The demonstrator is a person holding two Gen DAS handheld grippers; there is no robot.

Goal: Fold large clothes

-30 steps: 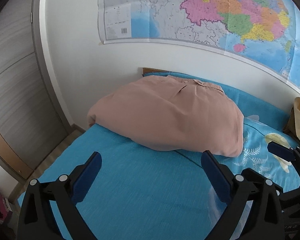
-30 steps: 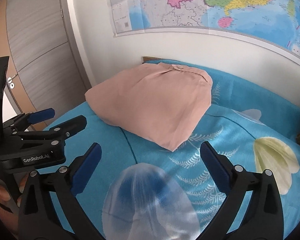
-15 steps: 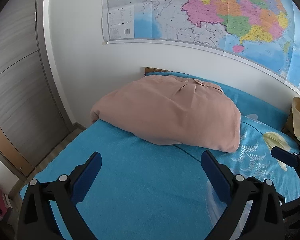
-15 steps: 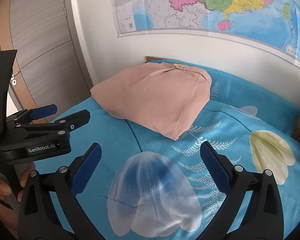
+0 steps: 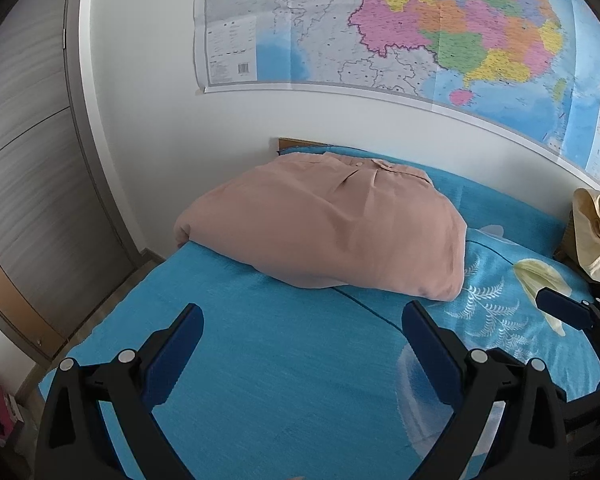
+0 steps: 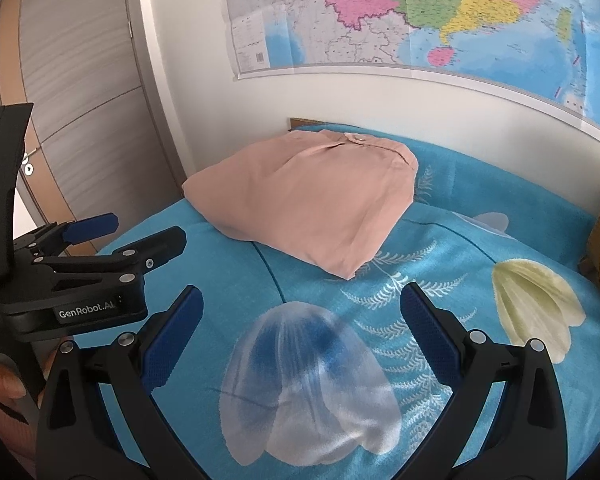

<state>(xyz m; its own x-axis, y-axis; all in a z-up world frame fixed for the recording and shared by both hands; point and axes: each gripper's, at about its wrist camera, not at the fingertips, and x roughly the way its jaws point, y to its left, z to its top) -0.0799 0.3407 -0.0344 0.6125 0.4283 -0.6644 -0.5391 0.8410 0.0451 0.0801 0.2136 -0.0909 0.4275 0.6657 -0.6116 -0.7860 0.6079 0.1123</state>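
Pink folded garment (image 5: 328, 232) on bed (image 5: 260, 344), both claws (left (image 5: 302, 334), right (image 6: 300, 316)) agape, empty, seemingly backed off slightly.

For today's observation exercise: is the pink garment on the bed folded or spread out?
Folded. The pink garment lies as a compact, thick bundle with doubled edges on the blue bedspread, untouched by either tool.

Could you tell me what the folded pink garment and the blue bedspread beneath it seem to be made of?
Folded pink garment: probably light woven cotton or linen, matte, with soft creases and a buttoned placket. Blue bedspread: likely a thicker woven textile, matte, with visible streaky weave and printed ferns.
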